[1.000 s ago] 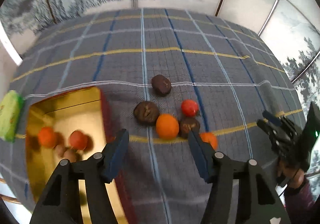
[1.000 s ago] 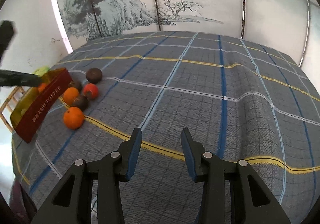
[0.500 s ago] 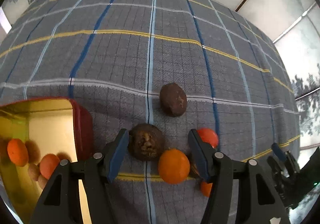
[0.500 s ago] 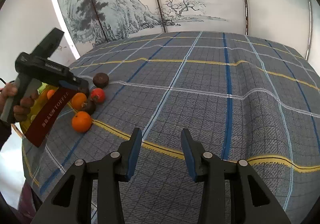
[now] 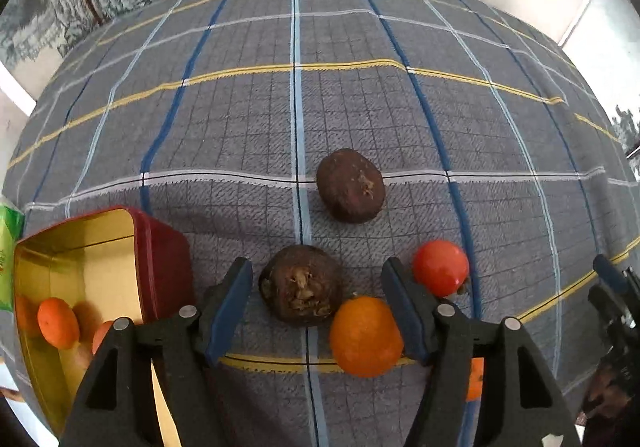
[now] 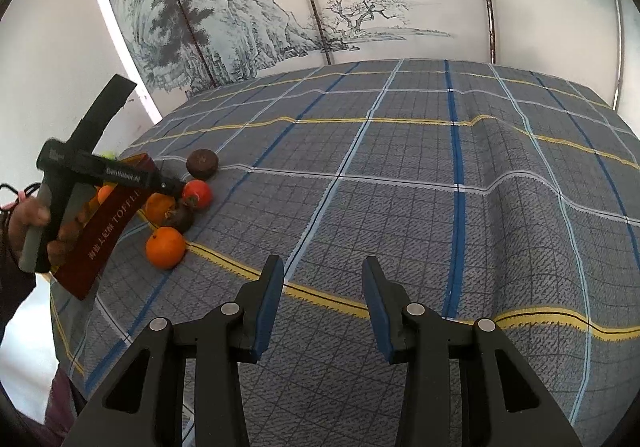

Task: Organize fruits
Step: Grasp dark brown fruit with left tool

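Left wrist view, left gripper agape astride brown fruit; right gripper agape, empty

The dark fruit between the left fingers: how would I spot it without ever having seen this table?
Find the red tin with the gold inside on the checked cloth. Just right of it, a cluster of fruit lies loose. The dark fruit is the brown one with the cracked, crumbly pale top, touching an orange; its brown neighbour, farther off, is smoother.

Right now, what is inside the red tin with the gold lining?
The red tin holds small orange fruits by its near wall, at least two. Beside them something pale is hard to identify. The left gripper covers the tin's near corner.
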Tool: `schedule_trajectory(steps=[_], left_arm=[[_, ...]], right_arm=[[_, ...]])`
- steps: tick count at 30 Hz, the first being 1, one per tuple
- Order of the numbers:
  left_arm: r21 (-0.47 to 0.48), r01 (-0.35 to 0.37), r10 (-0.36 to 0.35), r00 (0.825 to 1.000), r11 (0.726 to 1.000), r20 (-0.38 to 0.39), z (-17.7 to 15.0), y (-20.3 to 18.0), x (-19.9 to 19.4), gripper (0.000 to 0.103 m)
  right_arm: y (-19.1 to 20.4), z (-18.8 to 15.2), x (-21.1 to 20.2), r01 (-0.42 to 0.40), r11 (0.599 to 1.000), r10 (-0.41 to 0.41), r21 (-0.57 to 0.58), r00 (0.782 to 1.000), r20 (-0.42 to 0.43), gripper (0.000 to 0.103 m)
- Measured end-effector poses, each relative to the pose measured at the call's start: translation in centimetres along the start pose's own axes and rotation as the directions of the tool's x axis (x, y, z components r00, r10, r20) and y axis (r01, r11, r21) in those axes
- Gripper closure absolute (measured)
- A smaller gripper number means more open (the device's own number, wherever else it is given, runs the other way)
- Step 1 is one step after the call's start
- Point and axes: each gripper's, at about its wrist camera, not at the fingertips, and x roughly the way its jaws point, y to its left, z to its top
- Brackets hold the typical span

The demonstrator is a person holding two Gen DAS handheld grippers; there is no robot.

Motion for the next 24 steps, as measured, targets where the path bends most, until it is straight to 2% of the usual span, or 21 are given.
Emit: schedule_trajectory(steps=[4, 5, 6, 10, 13, 20, 24], left_arm=[[0.003, -0.007, 0.007, 1.000, 1.000, 0.029, -0.3, -0.2, -0.1, 0.041], [-0.002, -0.010, 0.010, 0.999, 1.000, 0.040, -0.3, -0.2, -0.3, 0.048], [-0.003, -0.015, 0.015, 0.999, 1.000, 0.051, -0.4, -0.1, -0.5, 0.066], [-0.030, 0.049, -0.048, 0.998, 0.998, 0.044, -0.5, 0.1, -0.7, 0.066], [-0.021, 0.056, -0.054, 0.997, 0.998, 0.062, -1.0, -0.6, -1.4, 0.066], [-0.032, 0.116, -0.110, 0.982, 0.993, 0.156, -2.2, -1.6, -6.4, 0.066], [-0.060, 0.153, -0.139, 0.972, 0.986, 0.192, -3.0, -1.5, -8.9, 0.066]], right_arm=[[-0.2, 0.0, 0.2, 0.000, 1.000, 0.000, 0.006, 1.000, -0.008, 0.060], [-0.2, 0.0, 0.2, 0.002, 1.000, -0.002, 0.007, 1.000, -0.010, 0.060], [-0.2, -0.1, 0.2, 0.003, 1.000, -0.003, 0.007, 1.000, -0.011, 0.060], [-0.4, 0.1, 0.2, 0.006, 1.000, -0.006, 0.013, 1.000, -0.012, 0.054], [-0.6, 0.1, 0.3, 0.006, 1.000, -0.006, 0.024, 1.000, -0.011, 0.054], [-0.7, 0.2, 0.3, 0.010, 1.000, -0.010, 0.023, 1.000, -0.015, 0.054], [0.2, 0.1, 0.3, 0.004, 1.000, -0.004, -0.020, 1.000, -0.016, 0.054]])
